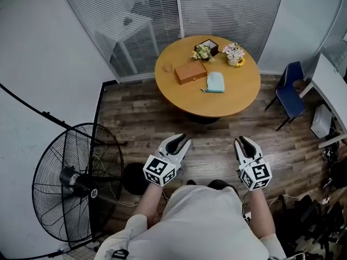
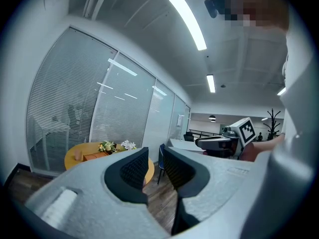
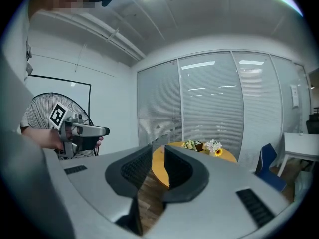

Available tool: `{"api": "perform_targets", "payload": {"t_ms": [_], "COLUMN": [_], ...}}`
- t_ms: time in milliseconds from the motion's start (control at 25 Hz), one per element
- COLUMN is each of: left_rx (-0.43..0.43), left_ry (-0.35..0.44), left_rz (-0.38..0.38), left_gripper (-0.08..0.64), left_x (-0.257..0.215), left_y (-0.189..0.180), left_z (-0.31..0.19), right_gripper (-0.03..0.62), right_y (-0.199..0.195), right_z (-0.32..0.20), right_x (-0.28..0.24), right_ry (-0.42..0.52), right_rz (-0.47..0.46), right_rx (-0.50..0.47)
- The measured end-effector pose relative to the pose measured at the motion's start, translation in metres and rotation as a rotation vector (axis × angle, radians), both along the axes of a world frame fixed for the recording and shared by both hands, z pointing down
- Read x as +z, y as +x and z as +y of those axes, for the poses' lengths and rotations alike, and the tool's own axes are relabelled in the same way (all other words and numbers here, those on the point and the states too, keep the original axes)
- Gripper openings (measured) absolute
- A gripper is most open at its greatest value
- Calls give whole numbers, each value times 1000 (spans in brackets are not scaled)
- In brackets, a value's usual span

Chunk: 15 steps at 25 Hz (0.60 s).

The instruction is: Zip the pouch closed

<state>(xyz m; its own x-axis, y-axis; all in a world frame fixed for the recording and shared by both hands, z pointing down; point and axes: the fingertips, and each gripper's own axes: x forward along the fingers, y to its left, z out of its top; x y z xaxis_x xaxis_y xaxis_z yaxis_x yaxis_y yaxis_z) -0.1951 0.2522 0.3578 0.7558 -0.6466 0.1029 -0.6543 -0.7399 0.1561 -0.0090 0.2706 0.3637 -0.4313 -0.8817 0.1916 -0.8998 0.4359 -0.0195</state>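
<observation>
The light blue pouch [image 1: 215, 82] lies flat on the round wooden table [image 1: 238, 99], right of a brown box [image 1: 190, 72]. Both grippers are held close to the person's body, far short of the table, over the wood floor. My left gripper [image 1: 180, 140] [image 2: 156, 156] has its jaws drawn together to a narrow slit with nothing between them. My right gripper [image 1: 244, 141] [image 3: 158, 153] stands the same way, also empty. Each gripper view shows the other gripper off to the side. The pouch cannot be made out in either gripper view.
Two small flower pots [image 1: 202, 52] [image 1: 235, 53] and a dark box [image 1: 210, 46] stand at the table's far side. A big black floor fan [image 1: 76, 183] is at my left. A blue chair [image 1: 290, 93] and a white desk [image 1: 331, 85] stand at the right.
</observation>
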Motion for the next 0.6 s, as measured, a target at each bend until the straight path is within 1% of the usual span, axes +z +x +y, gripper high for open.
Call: {"api": "perform_targets", "payload": {"t_ms": [360, 600], "left_rx": [15, 4], "left_ry": [-15, -26], "left_rz": [-12, -5], "left_gripper": [86, 86], "left_x": [8, 12], "left_y": [-16, -11], "left_z": [-6, -25], "right_gripper": [63, 63], "right_y": [-15, -9], "right_z": [-6, -27], "right_x": [4, 6], "right_ry": [-12, -15], "right_rz": [1, 2], "right_rx": [16, 15]}}
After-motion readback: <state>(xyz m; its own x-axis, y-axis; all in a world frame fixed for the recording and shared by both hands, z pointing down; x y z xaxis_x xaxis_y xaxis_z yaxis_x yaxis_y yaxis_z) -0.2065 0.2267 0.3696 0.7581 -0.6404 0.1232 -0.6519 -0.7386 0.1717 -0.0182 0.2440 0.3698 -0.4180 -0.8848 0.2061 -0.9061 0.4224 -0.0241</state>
